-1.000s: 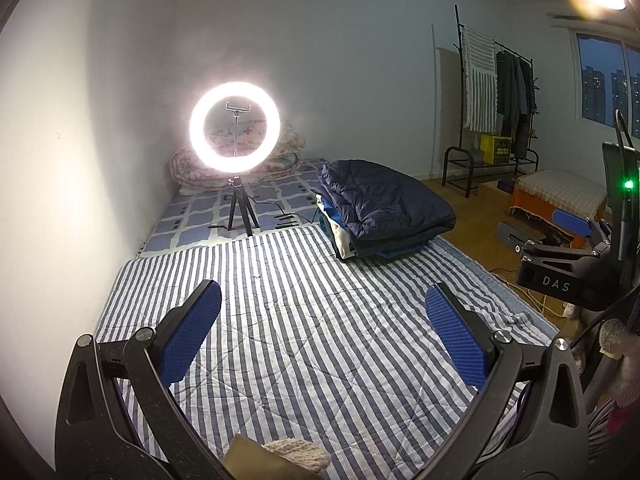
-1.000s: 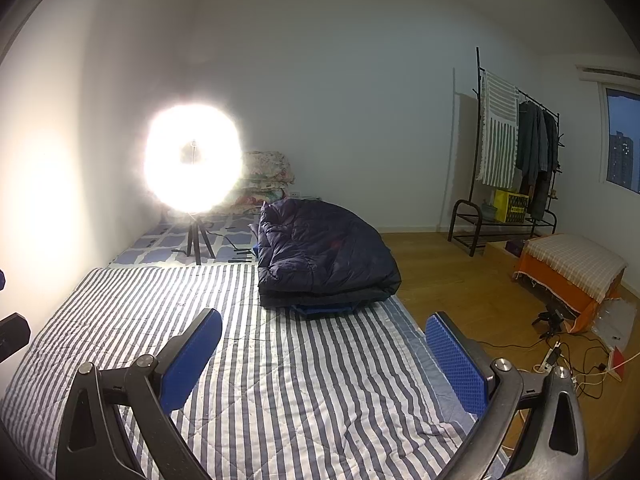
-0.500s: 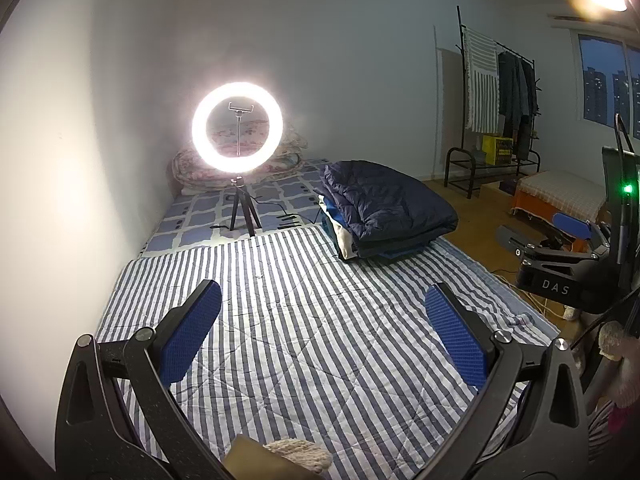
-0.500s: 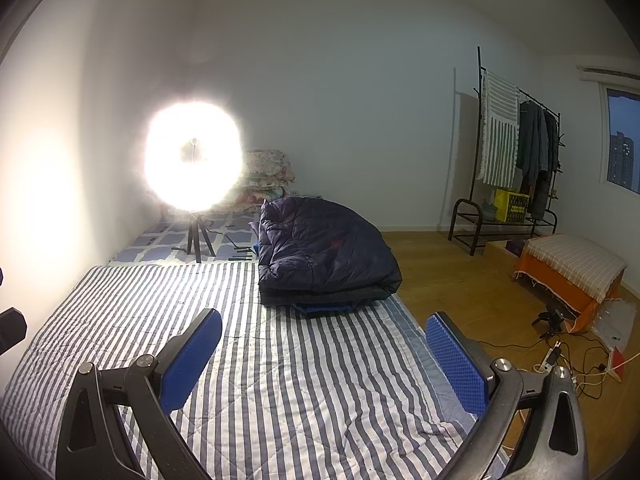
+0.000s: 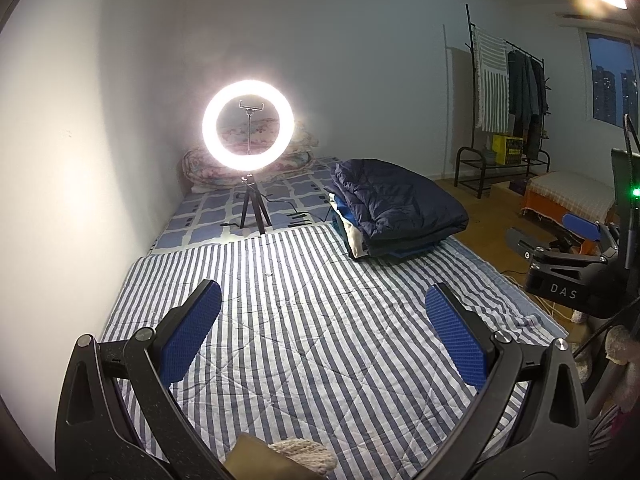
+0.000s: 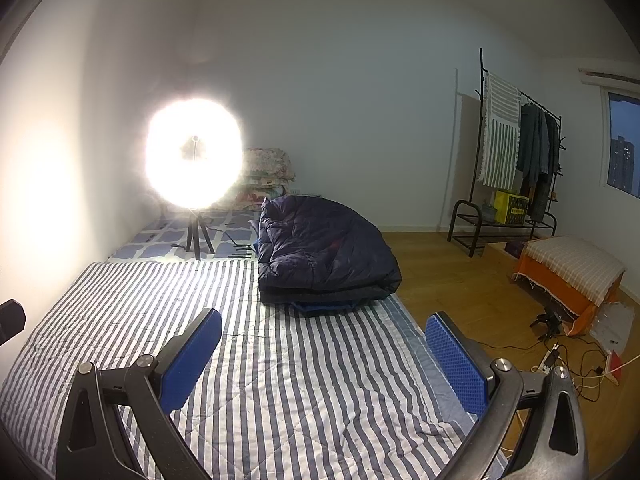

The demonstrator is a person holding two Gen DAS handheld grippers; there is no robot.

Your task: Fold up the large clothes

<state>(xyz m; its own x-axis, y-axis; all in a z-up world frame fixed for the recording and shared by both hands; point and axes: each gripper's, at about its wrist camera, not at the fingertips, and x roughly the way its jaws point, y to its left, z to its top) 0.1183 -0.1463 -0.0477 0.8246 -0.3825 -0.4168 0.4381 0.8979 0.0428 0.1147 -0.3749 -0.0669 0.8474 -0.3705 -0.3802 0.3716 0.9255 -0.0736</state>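
Observation:
A folded dark navy puffer coat lies on top of a small pile of clothes at the far right of a blue-and-white striped quilt; it also shows in the right wrist view. My left gripper is open and empty, held above the quilt's near part. My right gripper is open and empty above the quilt's right side. The right gripper also shows at the right edge of the left wrist view.
A lit ring light on a tripod stands behind the quilt, with folded floral bedding against the wall. A clothes rack, an orange-covered stool and cables are on the wooden floor to the right.
Both grippers stay open; the views shift only very slightly, with the scene drifting a little.

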